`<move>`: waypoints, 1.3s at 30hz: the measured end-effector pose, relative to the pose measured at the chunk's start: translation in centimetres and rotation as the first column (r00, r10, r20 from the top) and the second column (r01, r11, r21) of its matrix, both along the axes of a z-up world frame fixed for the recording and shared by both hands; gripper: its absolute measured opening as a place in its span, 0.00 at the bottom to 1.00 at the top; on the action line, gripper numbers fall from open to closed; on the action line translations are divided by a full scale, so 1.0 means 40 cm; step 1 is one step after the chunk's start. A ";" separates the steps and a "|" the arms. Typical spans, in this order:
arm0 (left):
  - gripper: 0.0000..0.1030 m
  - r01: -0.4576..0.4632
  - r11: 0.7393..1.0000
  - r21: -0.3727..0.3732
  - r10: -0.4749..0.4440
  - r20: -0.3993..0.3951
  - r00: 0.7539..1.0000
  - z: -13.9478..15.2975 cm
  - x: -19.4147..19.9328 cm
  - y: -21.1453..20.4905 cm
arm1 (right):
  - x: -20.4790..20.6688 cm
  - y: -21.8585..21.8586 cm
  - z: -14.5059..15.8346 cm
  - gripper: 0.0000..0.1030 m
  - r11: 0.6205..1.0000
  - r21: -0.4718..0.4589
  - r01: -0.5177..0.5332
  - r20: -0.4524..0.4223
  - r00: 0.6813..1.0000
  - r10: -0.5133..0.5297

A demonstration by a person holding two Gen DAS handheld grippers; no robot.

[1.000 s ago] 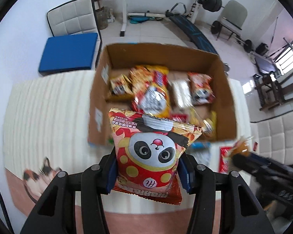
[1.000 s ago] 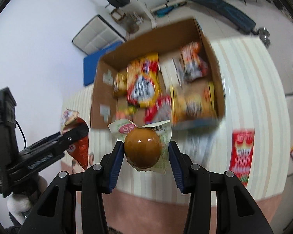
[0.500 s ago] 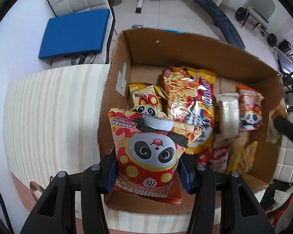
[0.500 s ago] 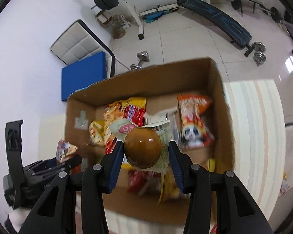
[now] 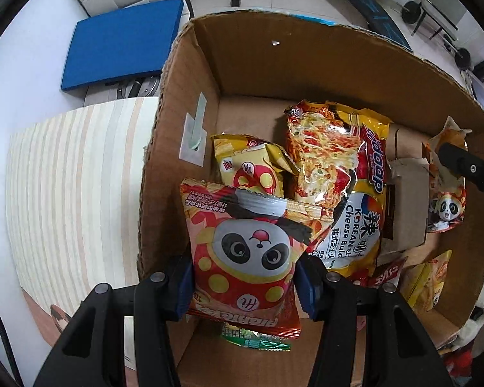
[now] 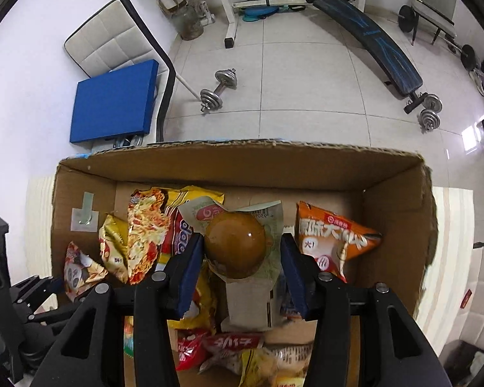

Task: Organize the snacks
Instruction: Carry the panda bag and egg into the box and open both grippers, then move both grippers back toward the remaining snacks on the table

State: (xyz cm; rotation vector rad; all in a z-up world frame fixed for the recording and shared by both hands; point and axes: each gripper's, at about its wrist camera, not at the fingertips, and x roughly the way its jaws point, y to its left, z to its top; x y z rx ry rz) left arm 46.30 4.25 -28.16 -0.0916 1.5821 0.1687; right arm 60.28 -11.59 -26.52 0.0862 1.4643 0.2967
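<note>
My left gripper (image 5: 243, 285) is shut on a red panda snack bag (image 5: 251, 251), held upright over the near left corner of the open cardboard box (image 5: 290, 58). My right gripper (image 6: 238, 261) holds a clear packet with a brown braised egg (image 6: 232, 245) above the box's middle. Its jaws are opening, and the packet still sits between the pads. In the box lie a cheese noodle packet (image 5: 338, 177), a yellow panda bag (image 5: 251, 167), an orange bag (image 6: 332, 238) and a small brown carton (image 5: 406, 206). The other gripper's tip (image 5: 468, 171) shows at the right.
The box stands on a striped tablecloth (image 5: 74, 177). Beyond the table are a white chair with a blue pad (image 5: 122, 42), a dumbbell (image 6: 219, 87) and a weight bench (image 6: 371, 32) on the tiled floor. More snack bags crowd the box's near side (image 6: 235, 345).
Both grippers moved from in front of the box to over it and sank toward it, each still carrying its snack. The box now fills much more of both views.
</note>
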 end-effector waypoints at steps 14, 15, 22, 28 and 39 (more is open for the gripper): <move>0.87 -0.029 0.999 -0.036 0.030 0.042 0.999 0.069 -0.015 -0.005 | -0.063 -0.022 0.047 0.89 0.999 -0.034 -0.004 0.016 1.000 0.004; 0.87 -0.029 0.999 -0.039 0.031 0.050 0.998 0.077 -0.019 -0.008 | -0.073 -0.027 0.053 0.90 0.999 -0.041 -0.005 0.017 1.000 0.006; 0.89 -0.056 0.997 -0.059 0.066 0.179 0.982 0.168 -0.066 0.003 | -0.172 -0.058 0.119 0.94 0.996 -0.091 -0.017 0.059 0.998 0.022; 0.89 -0.051 0.998 -0.034 0.057 0.231 0.971 0.249 -0.124 -0.023 | -0.259 -0.075 0.198 0.94 0.998 -0.067 -0.015 0.098 0.995 0.021; 0.89 -0.025 0.998 0.052 0.004 0.362 0.932 0.382 -0.354 -0.084 | -0.471 -0.121 0.308 0.94 0.998 0.044 0.046 0.136 0.989 -0.051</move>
